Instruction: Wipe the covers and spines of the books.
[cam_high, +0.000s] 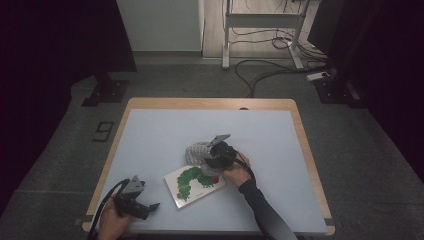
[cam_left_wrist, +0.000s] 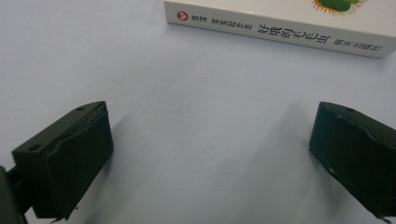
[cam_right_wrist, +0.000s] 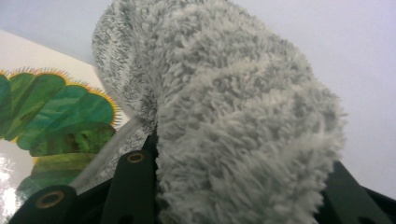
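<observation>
Care matters most at centre frame, where the right hand-held gripper, clamped on the fluffy grey duster, should sweep lightly across the caterpillar book while the left hand-held gripper waits wide at lower left.

In the right gripper view, the fluffy grey microfibre duster hides most of the right gripper, and its lower part runs off the bottom edge. The white picture book with a green caterpillar cover is cut off at the left. In the left gripper view, the book's cover runs off the top edge.
</observation>
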